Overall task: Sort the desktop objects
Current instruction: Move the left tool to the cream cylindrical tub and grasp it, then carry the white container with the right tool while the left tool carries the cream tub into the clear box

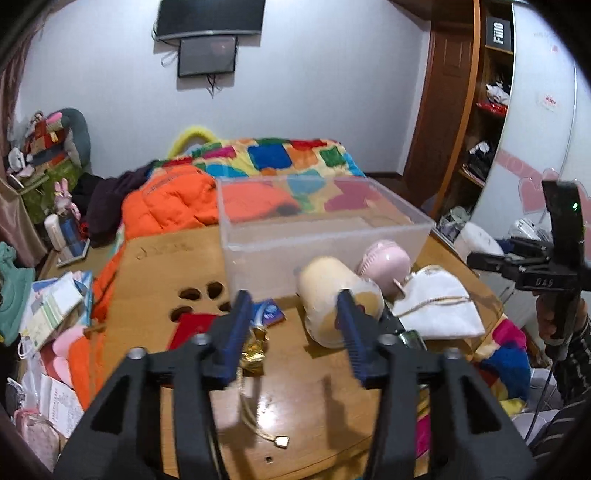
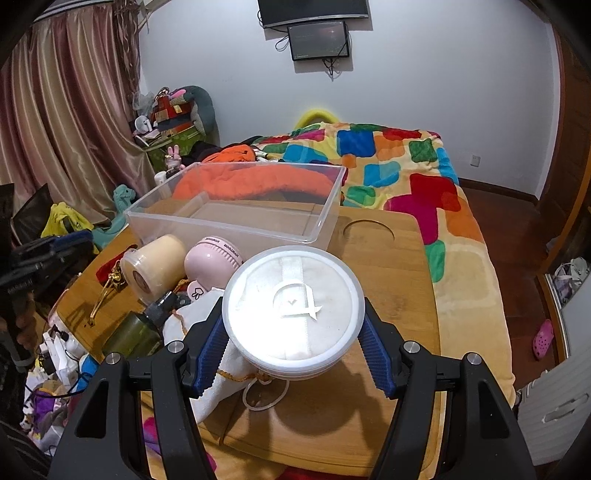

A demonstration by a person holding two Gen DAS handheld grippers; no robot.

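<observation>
Round powder-puff case [image 2: 293, 308] clamped betw. right gripper [image 2: 293, 354] fingers, above table [image 2: 399, 295]; left gripper [image 1: 293, 332] spread wide w/ nothing held, near cream jar [image 1: 332, 295].

Two wrist fisheyes, both facing across the surface [image 1: 159, 266] toward bed & far wall.
Left cam sits low at the near edge, clear bin [image 1: 325, 236] mid-frame; right cam looks from higher, bin [image 2: 236, 218] at center-left. Shared: bin, bed [image 2: 424, 177], wall screens.

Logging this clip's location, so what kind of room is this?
A bedroom, most likely: a bed under a patchwork blanket, a wall-mounted TV and curtains.
</observation>
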